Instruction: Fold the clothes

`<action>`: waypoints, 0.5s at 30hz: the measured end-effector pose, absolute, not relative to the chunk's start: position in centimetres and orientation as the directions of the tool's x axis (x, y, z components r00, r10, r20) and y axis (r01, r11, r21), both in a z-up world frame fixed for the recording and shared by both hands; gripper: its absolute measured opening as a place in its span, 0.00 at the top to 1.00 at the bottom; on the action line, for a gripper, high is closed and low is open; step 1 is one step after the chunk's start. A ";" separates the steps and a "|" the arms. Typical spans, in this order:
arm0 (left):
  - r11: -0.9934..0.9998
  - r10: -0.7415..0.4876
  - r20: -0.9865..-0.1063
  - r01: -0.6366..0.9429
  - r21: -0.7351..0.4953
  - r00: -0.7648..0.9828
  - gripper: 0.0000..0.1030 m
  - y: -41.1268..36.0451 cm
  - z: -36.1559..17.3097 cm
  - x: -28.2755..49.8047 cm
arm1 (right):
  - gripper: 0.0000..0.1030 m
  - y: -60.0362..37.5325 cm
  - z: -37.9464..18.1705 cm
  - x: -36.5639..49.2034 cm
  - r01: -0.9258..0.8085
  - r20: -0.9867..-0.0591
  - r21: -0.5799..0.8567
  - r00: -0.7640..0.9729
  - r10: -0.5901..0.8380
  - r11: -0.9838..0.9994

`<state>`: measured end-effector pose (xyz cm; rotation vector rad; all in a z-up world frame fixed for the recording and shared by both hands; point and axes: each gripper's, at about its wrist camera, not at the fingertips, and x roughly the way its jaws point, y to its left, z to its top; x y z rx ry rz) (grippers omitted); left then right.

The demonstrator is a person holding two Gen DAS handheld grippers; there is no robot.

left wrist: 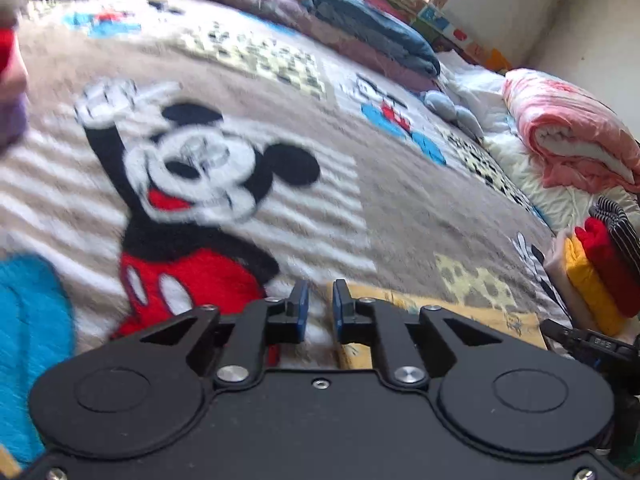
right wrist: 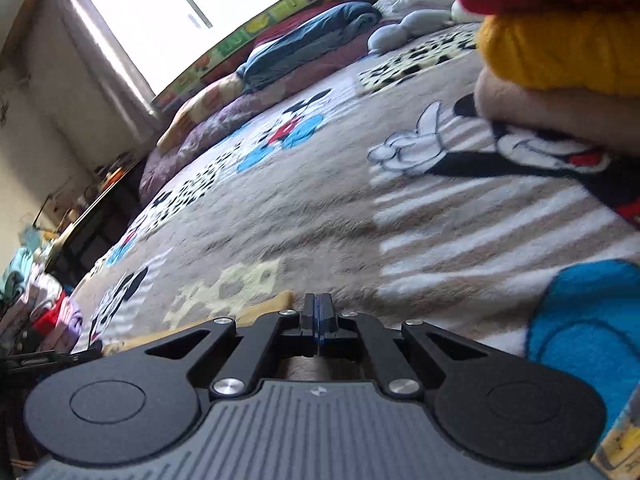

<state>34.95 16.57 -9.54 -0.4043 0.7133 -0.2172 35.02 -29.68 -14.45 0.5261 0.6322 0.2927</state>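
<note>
A flat mustard-yellow cloth lies on the Mickey Mouse blanket, just below and to the right of my left gripper. Its blue pads stand a narrow gap apart, open, with only blanket showing between them. In the right wrist view the same yellow cloth lies just left of my right gripper. That gripper's pads are pressed together, shut, and nothing shows between them. A stack of folded clothes, yellow, red and striped, sits at the blanket's right edge. The stack fills the upper right of the right wrist view.
A rolled pink quilt and a folded blue blanket lie along the far side of the bed. A bright window and a cluttered dark side table stand beyond. Loose clothes are piled beside the bed.
</note>
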 end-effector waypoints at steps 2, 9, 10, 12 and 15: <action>0.884 -0.383 -0.564 0.114 -0.452 0.732 0.91 16.3 -8.7 34.7 | 0.97 -29.1 -13.3 34.7 -0.160 -0.452 0.526 0.779 0.434 0.835; 0.893 -0.417 -0.648 0.155 -0.423 0.637 0.68 13.9 -11.1 35.6 | 0.83 -23.0 -11.8 34.3 -0.404 -0.598 0.264 0.644 0.477 0.876; 0.892 -0.411 -0.627 0.150 -0.426 0.662 0.68 14.5 -10.2 35.1 | 0.84 -22.2 -12.5 34.2 -0.403 -0.634 0.192 0.645 0.426 0.895; 0.895 -0.383 -0.573 0.138 -0.423 0.725 0.68 15.9 -8.0 33.6 | 0.84 -22.3 -11.3 33.1 -0.406 -0.603 0.188 0.671 0.431 0.895; 0.898 -0.290 -0.490 0.056 -0.437 0.822 0.65 19.4 -5.2 30.2 | 0.81 -22.5 -9.5 31.6 -0.409 -0.555 0.182 0.708 0.437 0.894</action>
